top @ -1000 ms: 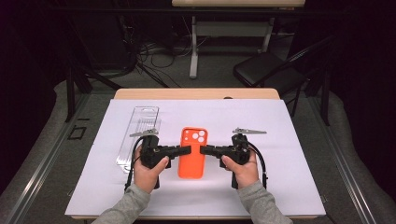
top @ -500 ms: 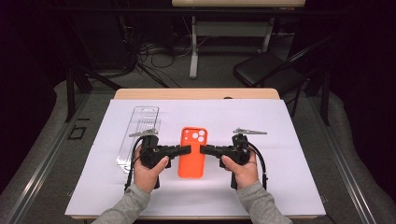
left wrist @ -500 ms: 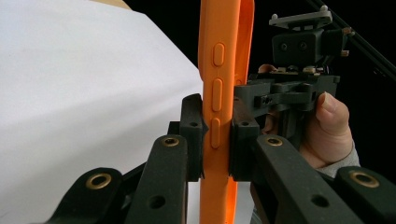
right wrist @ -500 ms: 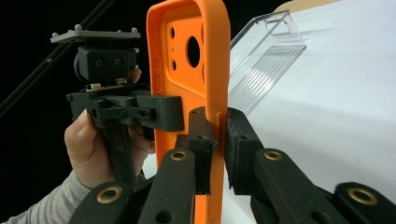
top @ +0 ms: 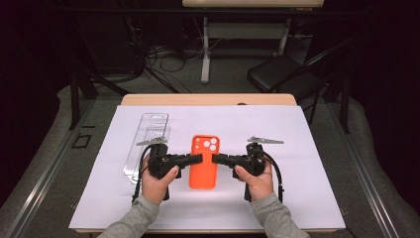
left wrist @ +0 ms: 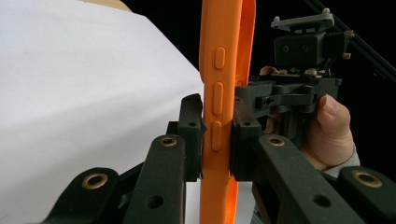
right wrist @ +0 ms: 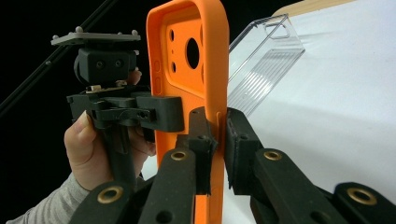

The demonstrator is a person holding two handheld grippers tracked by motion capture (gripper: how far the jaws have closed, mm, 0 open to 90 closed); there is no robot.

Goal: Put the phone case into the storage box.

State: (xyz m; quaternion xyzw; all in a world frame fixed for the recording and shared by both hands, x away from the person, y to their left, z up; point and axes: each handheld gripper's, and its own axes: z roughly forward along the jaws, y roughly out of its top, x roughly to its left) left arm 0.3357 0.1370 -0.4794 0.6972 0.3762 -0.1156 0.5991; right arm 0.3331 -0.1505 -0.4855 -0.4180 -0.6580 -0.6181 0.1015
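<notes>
Wooden table (top: 208,99), seen from above, with a bare strip of top along the far edge; white sheet (top: 307,148) spread over nearly all of it, flat, reaching close to the near and side edges; clear plastic box (top: 147,144) lying on the sheet left of centre, long side running away from the near edge, ribbed at its middle, with a hang tab at the far end; orange case (top: 203,163) at the centre of the sheet, just right of the box and apart from it; whether resting on the sheet or raised off it, impossible to tell.
</notes>
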